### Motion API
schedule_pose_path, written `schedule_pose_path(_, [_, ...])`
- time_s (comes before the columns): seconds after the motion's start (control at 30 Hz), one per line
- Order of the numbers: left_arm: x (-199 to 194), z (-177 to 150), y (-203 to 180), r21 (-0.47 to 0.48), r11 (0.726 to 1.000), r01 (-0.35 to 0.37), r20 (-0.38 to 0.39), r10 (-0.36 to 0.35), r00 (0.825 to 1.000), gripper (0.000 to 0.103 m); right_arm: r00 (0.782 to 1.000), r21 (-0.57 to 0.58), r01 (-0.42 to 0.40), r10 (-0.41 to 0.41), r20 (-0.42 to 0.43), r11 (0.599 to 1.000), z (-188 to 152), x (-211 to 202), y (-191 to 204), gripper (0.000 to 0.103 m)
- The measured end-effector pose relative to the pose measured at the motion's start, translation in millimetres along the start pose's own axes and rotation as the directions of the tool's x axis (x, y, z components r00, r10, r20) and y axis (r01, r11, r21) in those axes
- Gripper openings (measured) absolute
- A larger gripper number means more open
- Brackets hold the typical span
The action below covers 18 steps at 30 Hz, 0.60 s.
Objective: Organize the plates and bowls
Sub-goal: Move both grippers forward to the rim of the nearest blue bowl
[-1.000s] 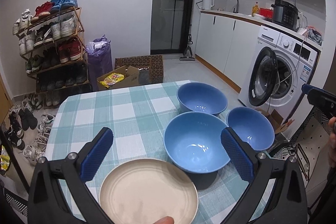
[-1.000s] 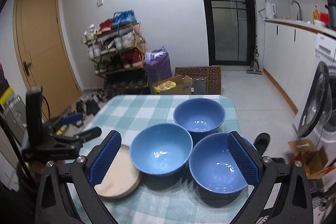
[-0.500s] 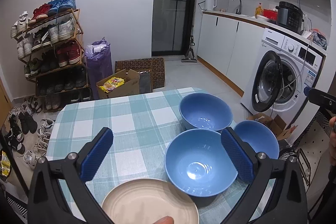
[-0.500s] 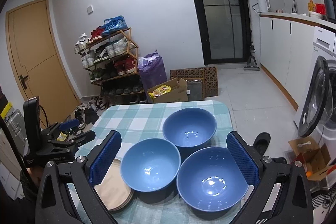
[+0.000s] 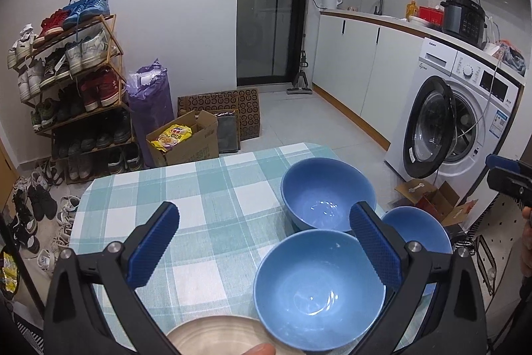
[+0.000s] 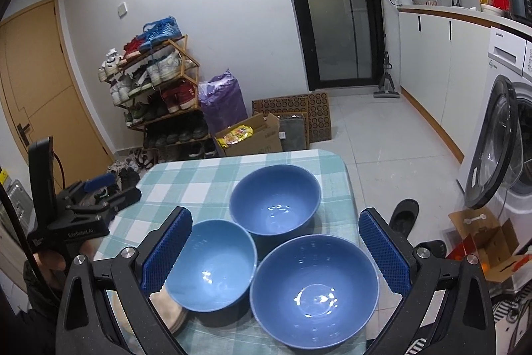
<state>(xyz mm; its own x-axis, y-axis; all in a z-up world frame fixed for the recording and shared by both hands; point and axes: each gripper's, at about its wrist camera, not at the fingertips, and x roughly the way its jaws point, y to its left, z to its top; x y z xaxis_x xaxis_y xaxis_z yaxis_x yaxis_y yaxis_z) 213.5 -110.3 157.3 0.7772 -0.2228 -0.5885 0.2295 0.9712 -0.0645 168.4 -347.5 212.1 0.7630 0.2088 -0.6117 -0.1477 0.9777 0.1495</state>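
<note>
Three blue bowls stand close together on a green-checked table (image 5: 199, 188). In the left wrist view the nearest bowl (image 5: 319, 288) is at lower right, a far bowl (image 5: 327, 192) behind it and a third bowl (image 5: 420, 228) at the right. A stack of beige plates (image 5: 216, 333) lies at the bottom edge. My left gripper (image 5: 262, 242) is open and empty above the table. In the right wrist view my right gripper (image 6: 276, 252) is open and empty above the near right bowl (image 6: 314, 288), with the left bowl (image 6: 212, 265), far bowl (image 6: 276, 198) and plates (image 6: 169, 311).
A shoe rack (image 5: 73, 82), purple bag (image 5: 149, 102) and cardboard box (image 5: 186, 142) stand on the floor beyond the table. A washing machine (image 5: 462, 122) with its door open is at the right. The table's right edge is close to the bowls.
Both grippers have drawn back and risen; the bowls and plates sit lower in both views. The plates have slid mostly out of the left view. Nothing on the table has moved.
</note>
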Motion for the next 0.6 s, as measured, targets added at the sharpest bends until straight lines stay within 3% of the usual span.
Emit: schedule_pose_path(0.6, [49, 20, -2, -0.002, 1.000, -0.009, -0.062, 0.008, 0.998, 0.103, 0.997, 0.020, 0.030, -0.029, -0.068, 0.999, 11, 55, -16, 0.102])
